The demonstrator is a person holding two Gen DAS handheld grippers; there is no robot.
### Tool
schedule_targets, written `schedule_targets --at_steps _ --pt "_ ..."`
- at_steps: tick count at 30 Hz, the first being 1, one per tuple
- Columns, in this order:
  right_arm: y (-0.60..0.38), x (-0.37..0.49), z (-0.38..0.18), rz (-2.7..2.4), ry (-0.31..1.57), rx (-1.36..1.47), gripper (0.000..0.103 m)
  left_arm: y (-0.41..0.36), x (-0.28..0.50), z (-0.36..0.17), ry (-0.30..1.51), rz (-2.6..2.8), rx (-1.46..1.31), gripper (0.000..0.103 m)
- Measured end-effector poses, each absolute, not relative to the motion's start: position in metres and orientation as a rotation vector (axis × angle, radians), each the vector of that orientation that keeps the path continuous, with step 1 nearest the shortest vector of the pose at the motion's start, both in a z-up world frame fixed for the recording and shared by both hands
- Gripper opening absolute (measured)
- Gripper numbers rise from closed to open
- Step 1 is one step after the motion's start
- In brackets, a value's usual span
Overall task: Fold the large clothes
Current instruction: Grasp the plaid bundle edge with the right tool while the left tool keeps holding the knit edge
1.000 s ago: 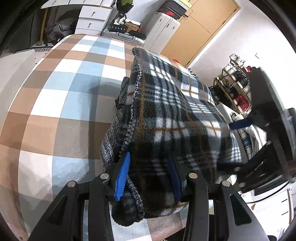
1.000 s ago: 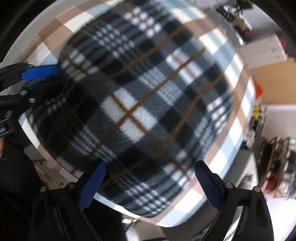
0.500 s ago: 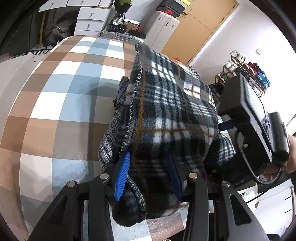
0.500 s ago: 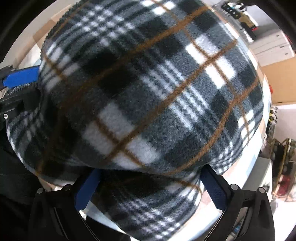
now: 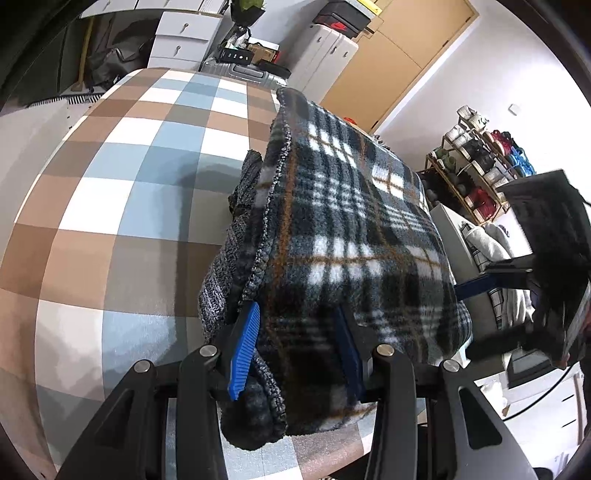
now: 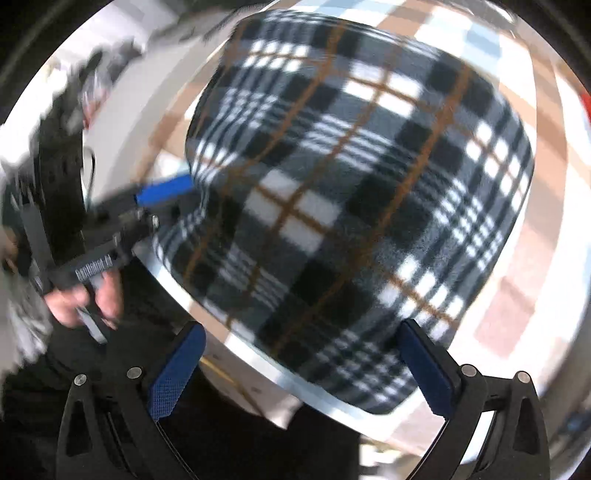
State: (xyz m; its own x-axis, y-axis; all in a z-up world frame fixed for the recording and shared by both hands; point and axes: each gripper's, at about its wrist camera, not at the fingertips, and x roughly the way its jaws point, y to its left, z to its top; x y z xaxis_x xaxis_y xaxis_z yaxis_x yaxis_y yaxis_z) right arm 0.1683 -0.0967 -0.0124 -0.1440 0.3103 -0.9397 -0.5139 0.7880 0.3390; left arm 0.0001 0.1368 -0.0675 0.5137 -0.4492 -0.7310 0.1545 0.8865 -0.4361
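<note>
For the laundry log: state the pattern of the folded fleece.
Fleece: black, grey and white plaid with thin orange lines; clearest in the left wrist view.

No text, label, brand or number can be read in either view. The right wrist view shows a small pale label (image 6: 94,268) on the black body of the left gripper (image 6: 162,194), off the near left edge of the surface, but its characters are blurred past reading. In the left wrist view a red mark (image 5: 337,25) sits on a dark case on top of a white cabinet beyond the far edge; it is too small to make out.
</note>
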Motion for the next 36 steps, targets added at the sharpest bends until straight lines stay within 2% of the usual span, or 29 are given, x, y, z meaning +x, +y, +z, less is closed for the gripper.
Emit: schedule_targets --at_steps 3,12,15,19,26,31,36 --pt "-0.110 0.179 -0.027 0.733 1.576 -0.015 0.103 0.138 0.001 -0.068 0.971 -0.373 -0.343 0.036" --pt "-0.113 0.193 -0.042 0.634 1.552 0.074 0.103 0.136 0.001 -0.067 0.972 -0.363 -0.345 0.037" --pt "-0.093 0.192 -0.023 0.609 1.604 -0.059 0.103 0.137 -0.002 -0.067 0.963 -0.363 -0.347 0.037" --pt "-0.055 0.195 0.021 0.517 1.459 -0.292 0.103 0.141 0.000 -0.068 0.972 -0.376 -0.369 0.036" --pt "0.012 0.180 -0.041 0.511 1.541 -0.622 0.103 0.142 0.001 -0.070 0.989 -0.375 -0.371 0.035" --pt "0.019 0.182 -0.052 0.520 1.567 -0.644 0.103 0.139 0.003 -0.070 0.994 -0.361 -0.339 0.031" --pt "0.032 0.172 -0.060 0.497 1.486 -0.620 0.103 0.143 0.003 -0.070 0.991 -0.368 -0.378 0.032"
